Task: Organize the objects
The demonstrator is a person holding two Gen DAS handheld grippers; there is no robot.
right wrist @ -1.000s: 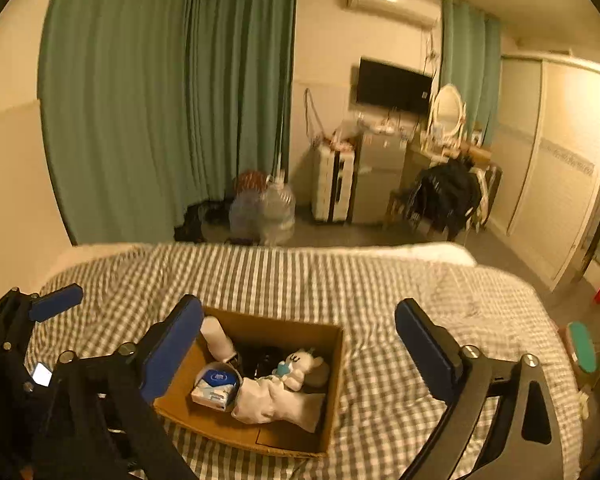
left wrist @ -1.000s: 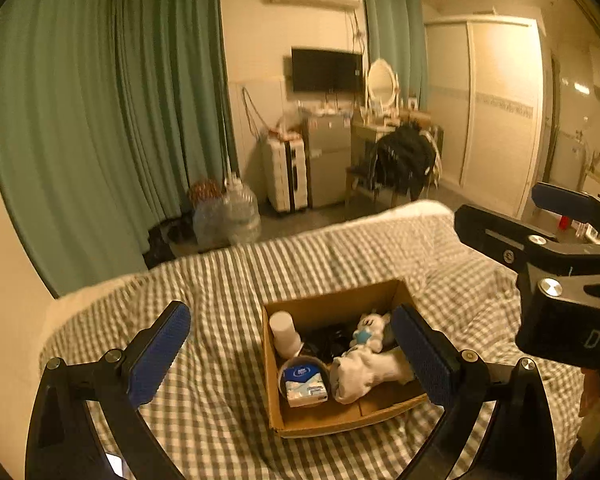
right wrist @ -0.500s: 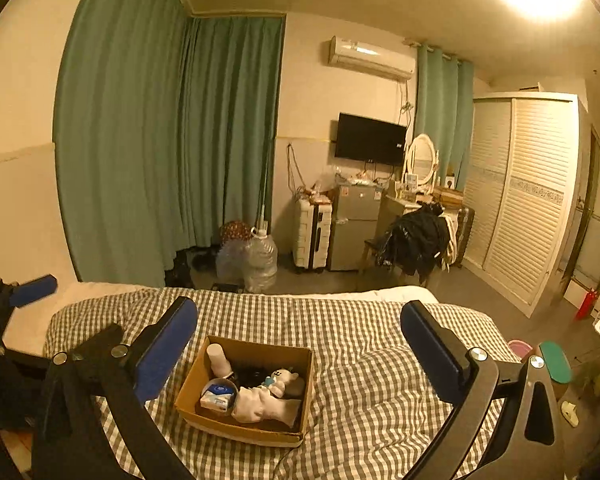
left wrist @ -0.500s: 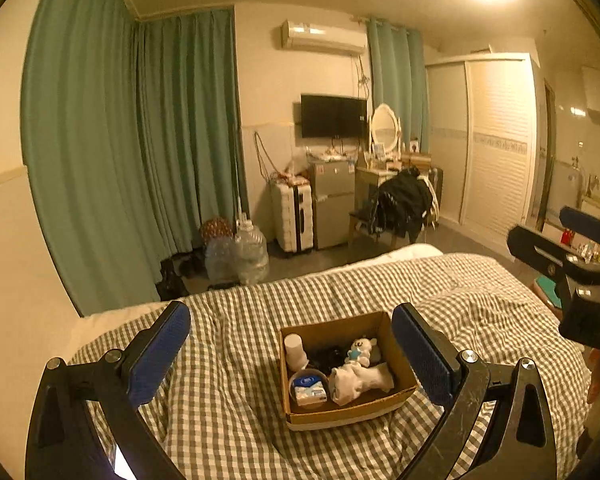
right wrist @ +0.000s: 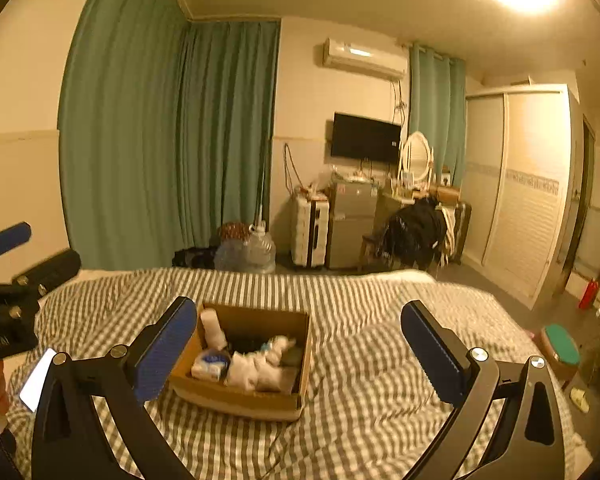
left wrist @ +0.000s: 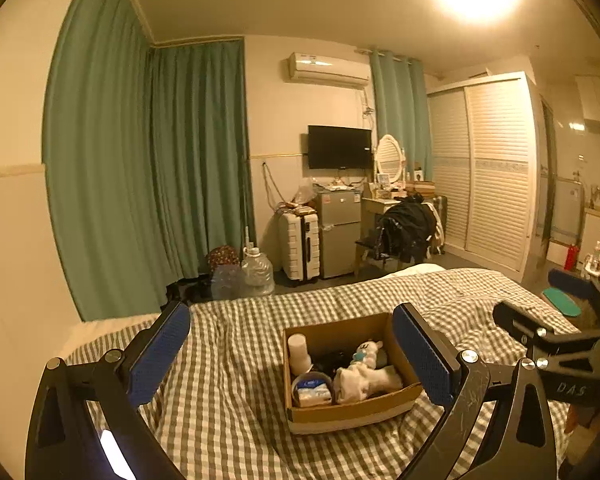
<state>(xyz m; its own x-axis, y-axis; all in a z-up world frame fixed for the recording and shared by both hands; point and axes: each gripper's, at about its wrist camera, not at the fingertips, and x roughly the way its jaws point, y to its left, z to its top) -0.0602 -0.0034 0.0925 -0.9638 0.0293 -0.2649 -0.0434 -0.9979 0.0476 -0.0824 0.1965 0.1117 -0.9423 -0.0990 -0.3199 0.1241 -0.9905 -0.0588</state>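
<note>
A cardboard box [left wrist: 352, 412] sits on the checked bed [left wrist: 228, 392]. It holds a white bottle [left wrist: 299, 354], a blue-and-white tissue pack [left wrist: 311, 390], a white plush toy [left wrist: 364, 372] and a dark item. The box also shows in the right wrist view [right wrist: 240, 398]. My left gripper [left wrist: 290, 354] is open and empty, held back above the bed near the box. My right gripper [right wrist: 296, 348] is open and empty, also back from the box. The right gripper shows at the right edge of the left wrist view [left wrist: 556, 332].
Past the bed's far edge stand water jugs [left wrist: 256, 272], a white suitcase [left wrist: 300, 246], a small fridge [left wrist: 338, 232] and a chair with dark clothes [left wrist: 404, 232]. Green curtains [left wrist: 148, 176] hang at the left and a wardrobe [left wrist: 496, 172] stands at the right.
Both grippers have pulled back and tilted up from the box, so it looks smaller and more of the room and ceiling shows. Both stay open and empty.
</note>
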